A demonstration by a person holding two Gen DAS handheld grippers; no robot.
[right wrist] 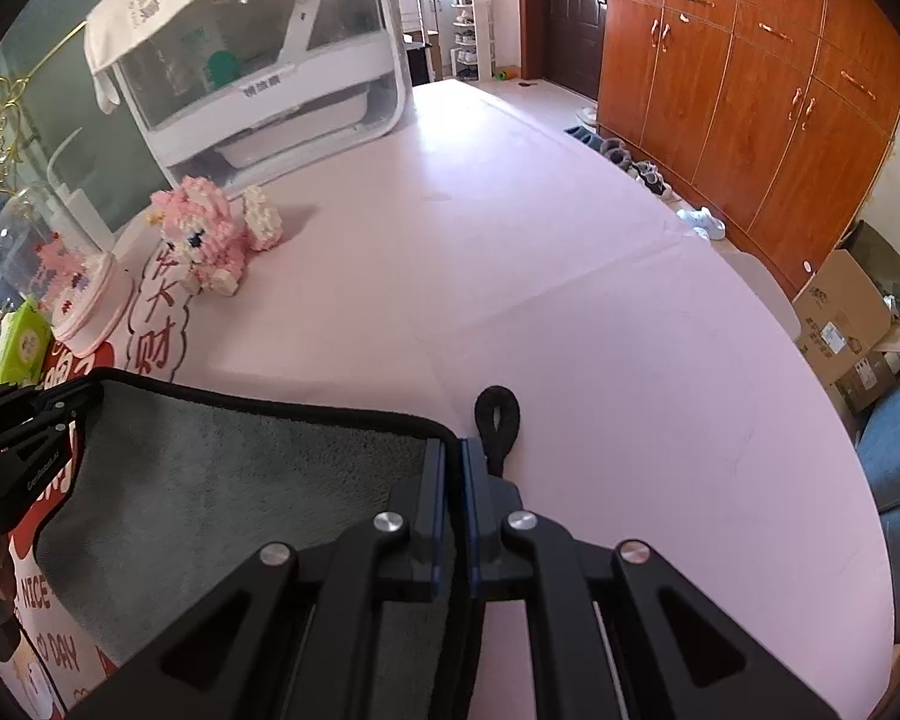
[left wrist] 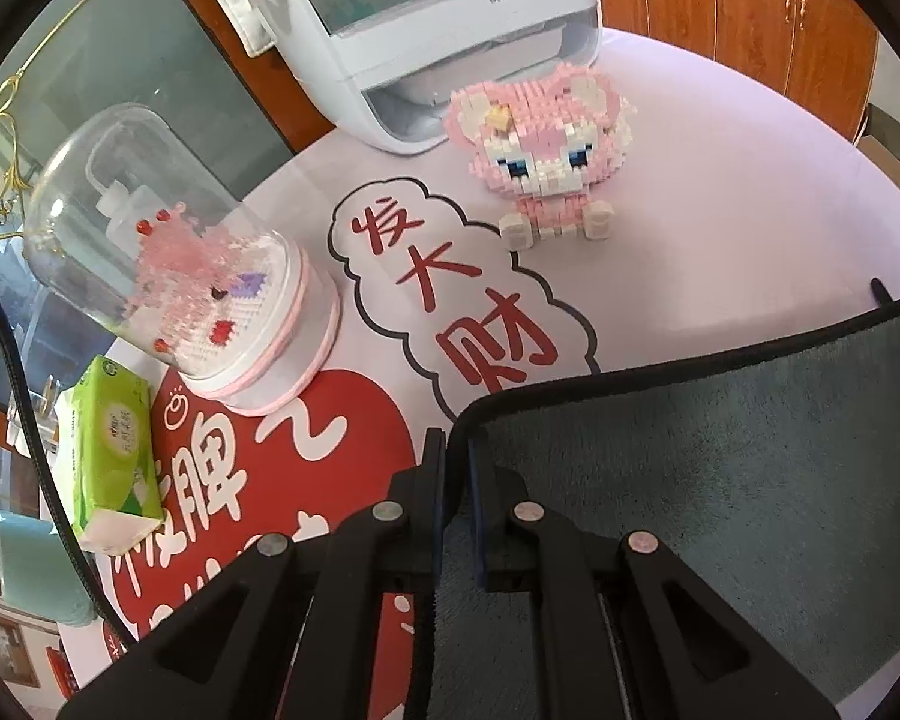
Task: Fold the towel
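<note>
A grey-green towel (left wrist: 720,468) with a black hem is held up above the pink table (left wrist: 720,180), stretched between my two grippers. My left gripper (left wrist: 453,450) is shut on the towel's left corner. My right gripper (right wrist: 455,450) is shut on the towel's (right wrist: 240,480) right corner, where a black hanging loop (right wrist: 498,420) sticks out. The left gripper also shows in the right wrist view (right wrist: 60,402) at the far left. The towel's lower part is hidden behind the grippers.
A pink brick-built cat (left wrist: 546,162), a clear dome with a pink figure (left wrist: 168,252), a green tissue pack (left wrist: 111,450) and a white appliance (left wrist: 438,30) stand at the table's left and back. Red and white stickers (left wrist: 450,300) lie flat. Wooden cabinets (right wrist: 750,90) stand to the right.
</note>
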